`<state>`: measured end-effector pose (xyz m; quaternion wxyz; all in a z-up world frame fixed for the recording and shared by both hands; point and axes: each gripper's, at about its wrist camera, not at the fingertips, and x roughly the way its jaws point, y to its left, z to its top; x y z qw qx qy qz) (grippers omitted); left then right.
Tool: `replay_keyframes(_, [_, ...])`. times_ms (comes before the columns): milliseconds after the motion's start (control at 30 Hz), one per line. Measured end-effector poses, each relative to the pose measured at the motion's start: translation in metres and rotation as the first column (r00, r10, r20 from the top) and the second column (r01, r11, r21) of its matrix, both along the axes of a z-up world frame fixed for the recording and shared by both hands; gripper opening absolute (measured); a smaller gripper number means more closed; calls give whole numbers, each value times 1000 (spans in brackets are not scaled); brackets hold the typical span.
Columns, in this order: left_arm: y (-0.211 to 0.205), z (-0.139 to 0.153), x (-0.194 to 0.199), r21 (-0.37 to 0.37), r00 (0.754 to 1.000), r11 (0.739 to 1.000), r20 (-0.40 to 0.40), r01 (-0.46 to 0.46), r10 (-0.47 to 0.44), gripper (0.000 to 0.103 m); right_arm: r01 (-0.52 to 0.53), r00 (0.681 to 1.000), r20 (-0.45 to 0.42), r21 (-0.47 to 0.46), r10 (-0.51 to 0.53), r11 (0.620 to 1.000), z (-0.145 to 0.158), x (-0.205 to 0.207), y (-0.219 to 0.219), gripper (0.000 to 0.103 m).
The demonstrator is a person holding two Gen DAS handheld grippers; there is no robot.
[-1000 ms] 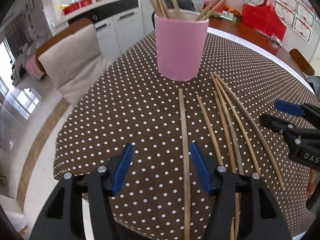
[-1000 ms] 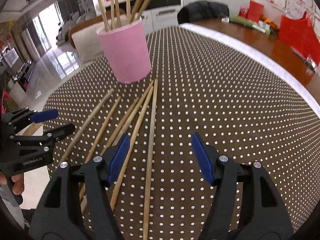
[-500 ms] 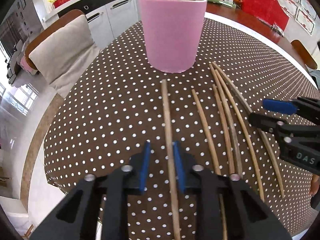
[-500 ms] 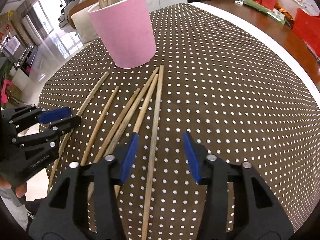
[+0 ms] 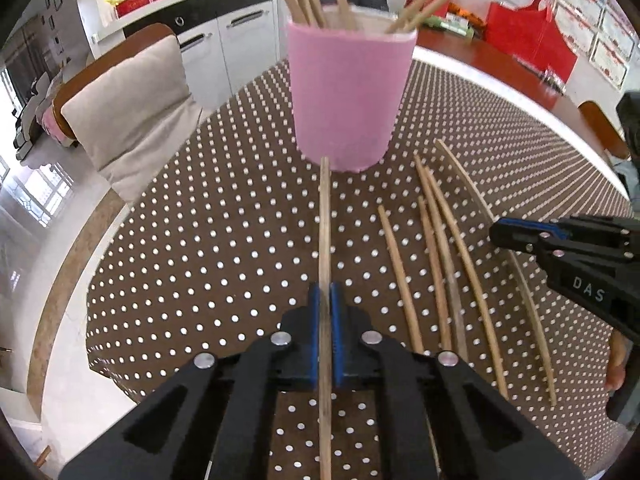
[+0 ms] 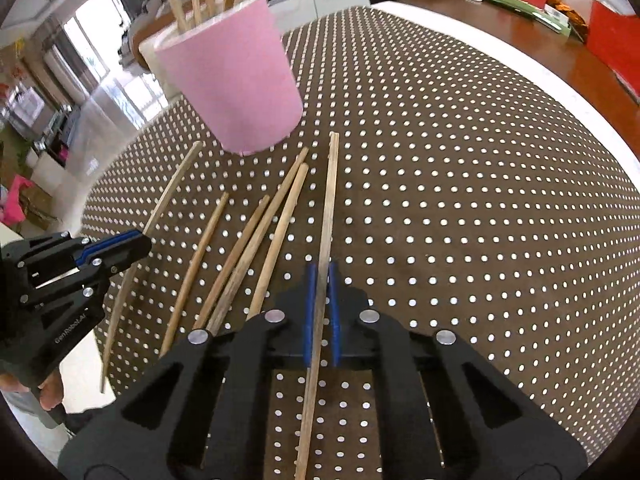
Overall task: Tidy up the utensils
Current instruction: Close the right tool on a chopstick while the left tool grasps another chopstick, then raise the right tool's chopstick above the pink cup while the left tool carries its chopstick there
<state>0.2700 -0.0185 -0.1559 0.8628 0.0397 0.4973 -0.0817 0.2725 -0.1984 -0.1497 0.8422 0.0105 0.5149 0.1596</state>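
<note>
A pink cup holding several wooden chopsticks stands on the brown dotted tablecloth; it also shows in the right wrist view. My left gripper is shut on the leftmost chopstick, whose tip points at the cup's base. My right gripper is shut on the rightmost chopstick. Several loose chopsticks lie between the two grippers, also in the right wrist view. Each gripper shows in the other's view, the right one and the left one.
A cushioned chair stands at the table's far left edge. White cabinets line the back wall. A red bag and papers lie on the bare wooden tabletop beyond the cloth.
Both grippers have closed from open, each onto a chopstick lying between its fingers. Both moved forward toward the pink cup.
</note>
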Motion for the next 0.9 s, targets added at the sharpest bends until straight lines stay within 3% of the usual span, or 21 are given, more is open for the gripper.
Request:
replay_keyframes(200, [3, 35, -18, -36, 992, 999, 123, -16, 20, 6, 12, 994, 102, 96, -22, 995, 23, -15, -20, 6])
replay_keyframes(300, [7, 59, -31, -75, 975, 997, 217, -32, 48, 6, 23, 982, 181, 153, -51, 988, 42, -29, -35, 6])
replay_keyframes(400, [10, 81, -45, -117, 950, 993, 306, -32, 66, 6, 38, 960, 264, 211, -94, 977, 67, -43, -45, 6])
replay_keyframes(500, [11, 99, -64, -144, 902, 989, 420, -41, 98, 6, 42, 927, 351, 248, -130, 968, 89, -59, -54, 6])
replay_keyframes(567, [10, 108, -68, -156, 884, 987, 455, -36, 104, 6, 34, 913, 387, 249, -131, 968, 98, -65, -53, 6])
replay_keyframes(700, [6, 112, -63, -168, 895, 985, 434, -33, 104, 6, 55, 923, 364, 203, -127, 978, 98, -58, -53, 6])
replay_keyframes(833, [9, 103, -52, -147, 920, 987, 376, -63, 114, 6, 67, 974, 207, 143, -96, 987, 71, -39, -41, 7])
replay_keyframes(900, [12, 99, -48, -144, 926, 987, 358, -68, 116, 6, 73, 980, 179, 88, -87, 994, 59, -36, -35, 14])
